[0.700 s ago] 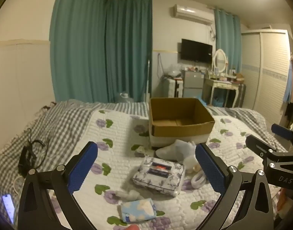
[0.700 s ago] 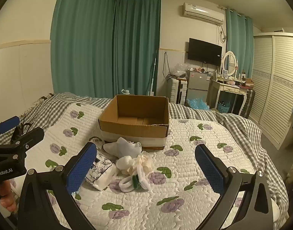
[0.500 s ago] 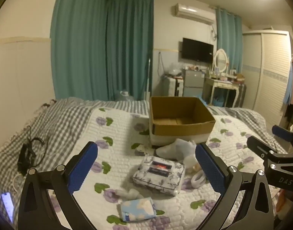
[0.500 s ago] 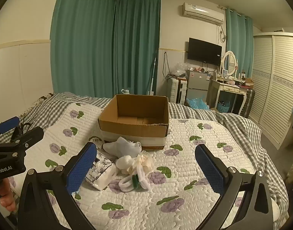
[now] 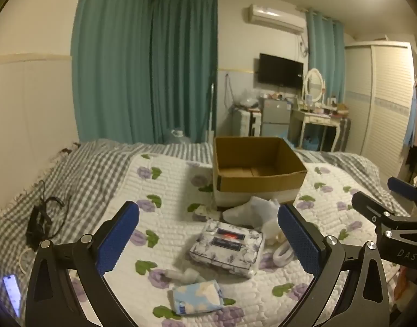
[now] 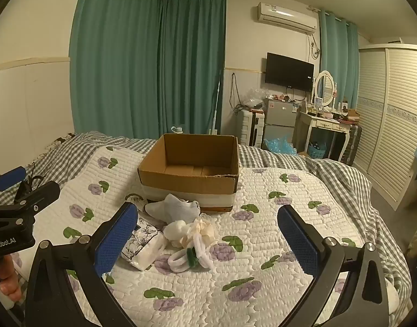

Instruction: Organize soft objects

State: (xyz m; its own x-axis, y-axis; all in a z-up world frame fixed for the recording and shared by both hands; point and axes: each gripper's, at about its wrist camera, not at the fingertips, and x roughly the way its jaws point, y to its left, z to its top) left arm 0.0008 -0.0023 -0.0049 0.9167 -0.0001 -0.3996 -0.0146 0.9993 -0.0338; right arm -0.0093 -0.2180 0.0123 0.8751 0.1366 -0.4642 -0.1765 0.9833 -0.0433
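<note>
Tongs gape above the quilt; neighbouring tongs read "enRobot.AI".

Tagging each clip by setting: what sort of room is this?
A bedroom, most likely: a bed with a flowered quilt, a dressing table with an oval mirror, and a louvred wardrobe.

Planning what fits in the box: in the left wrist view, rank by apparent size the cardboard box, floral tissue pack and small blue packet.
1. cardboard box
2. floral tissue pack
3. small blue packet, though nearest the camera
</note>
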